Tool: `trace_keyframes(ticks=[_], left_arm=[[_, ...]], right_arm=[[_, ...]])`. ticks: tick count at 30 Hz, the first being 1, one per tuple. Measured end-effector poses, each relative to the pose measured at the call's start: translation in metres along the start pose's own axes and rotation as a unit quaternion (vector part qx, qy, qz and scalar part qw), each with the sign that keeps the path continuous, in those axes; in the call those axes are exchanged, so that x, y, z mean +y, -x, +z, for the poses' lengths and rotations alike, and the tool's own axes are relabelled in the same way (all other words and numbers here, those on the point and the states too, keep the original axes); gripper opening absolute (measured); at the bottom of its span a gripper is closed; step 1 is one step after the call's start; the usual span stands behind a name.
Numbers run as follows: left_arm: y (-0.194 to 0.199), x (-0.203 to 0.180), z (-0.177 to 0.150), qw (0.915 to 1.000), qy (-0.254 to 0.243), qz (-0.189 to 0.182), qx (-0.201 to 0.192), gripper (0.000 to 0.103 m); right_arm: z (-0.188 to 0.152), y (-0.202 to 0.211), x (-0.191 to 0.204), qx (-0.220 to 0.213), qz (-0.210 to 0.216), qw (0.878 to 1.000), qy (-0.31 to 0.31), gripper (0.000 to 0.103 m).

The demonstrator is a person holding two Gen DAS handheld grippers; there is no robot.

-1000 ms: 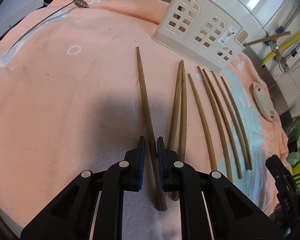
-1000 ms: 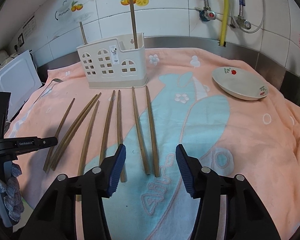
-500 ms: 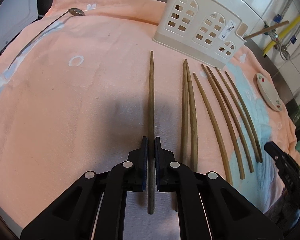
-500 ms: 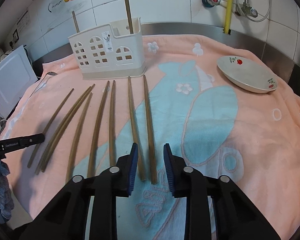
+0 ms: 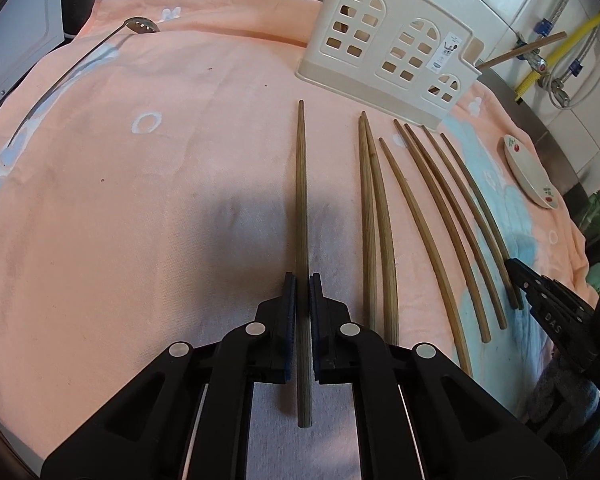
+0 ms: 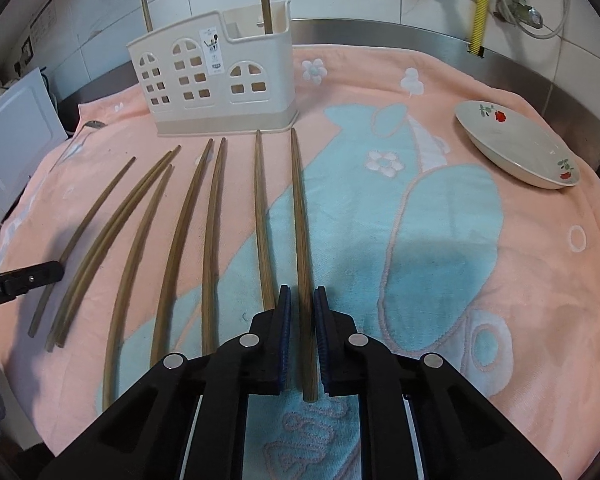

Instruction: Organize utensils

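Note:
Several wooden chopsticks lie in a row on a pink towel (image 5: 140, 200) in front of a cream utensil holder (image 5: 388, 60), which also shows in the right wrist view (image 6: 216, 84) with two sticks standing in it. My left gripper (image 5: 302, 280) is shut on the leftmost chopstick (image 5: 301, 200). My right gripper (image 6: 300, 294) straddles the rightmost chopstick (image 6: 300, 216); its jaws are narrow, with small gaps beside the stick.
A metal slotted spoon (image 5: 100, 46) lies at the towel's far left. A white dish with red flowers (image 6: 516, 144) sits at the right. A white board (image 6: 12, 140) stands at the left; a tiled wall with pipes (image 6: 480, 4) lies behind.
My left gripper closed onto the leftmost chopstick and straightened it. My right gripper moved forward over the rightmost chopstick and its jaws narrowed from wide open.

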State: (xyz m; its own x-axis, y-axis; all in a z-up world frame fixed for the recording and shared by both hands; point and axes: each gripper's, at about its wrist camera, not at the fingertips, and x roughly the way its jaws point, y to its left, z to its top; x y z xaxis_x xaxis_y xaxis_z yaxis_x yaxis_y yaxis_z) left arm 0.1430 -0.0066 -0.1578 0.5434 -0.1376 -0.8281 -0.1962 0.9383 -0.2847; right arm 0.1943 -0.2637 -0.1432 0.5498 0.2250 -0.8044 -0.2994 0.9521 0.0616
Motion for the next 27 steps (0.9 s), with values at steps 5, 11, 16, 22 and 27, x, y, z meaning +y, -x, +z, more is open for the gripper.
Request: trace_keyframes(ticks=[5, 11, 16, 22, 27], left_arm=[[0.0013, 0.0, -0.0035, 1.0, -0.003, -0.004, -0.001, 0.007], [0.0015, 0.0001, -0.0039, 0.9999, -0.008, -0.007, 0.002, 0.007], [0.0027, -0.0001, -0.0057, 0.9999, -0.012, -0.008, 0.006, 0.008], [0.0015, -0.0042, -0.0063, 0.9998, -0.02, 0.0, 0.007, 0.008], [0.0021, -0.0026, -0.0047, 0.9996, -0.024, -0.003, 0.011, 0.007]], right_arm=[[-0.0008, -0.0003, 0.0009, 0.001, -0.005, 1.0, 0.006, 0.01], [-0.0029, 0.0001, 0.0015, 0.0, -0.009, 1.0, 0.012, 0.009], [-0.0045, 0.0011, 0.0037, 0.0, -0.015, 1.0, 0.017, 0.009], [-0.0049, 0.0011, 0.0037, -0.001, -0.013, 1.0, 0.018, 0.009], [-0.005, 0.0026, 0.0033, -0.006, -0.013, 1.0, 0.011, 0.007]])
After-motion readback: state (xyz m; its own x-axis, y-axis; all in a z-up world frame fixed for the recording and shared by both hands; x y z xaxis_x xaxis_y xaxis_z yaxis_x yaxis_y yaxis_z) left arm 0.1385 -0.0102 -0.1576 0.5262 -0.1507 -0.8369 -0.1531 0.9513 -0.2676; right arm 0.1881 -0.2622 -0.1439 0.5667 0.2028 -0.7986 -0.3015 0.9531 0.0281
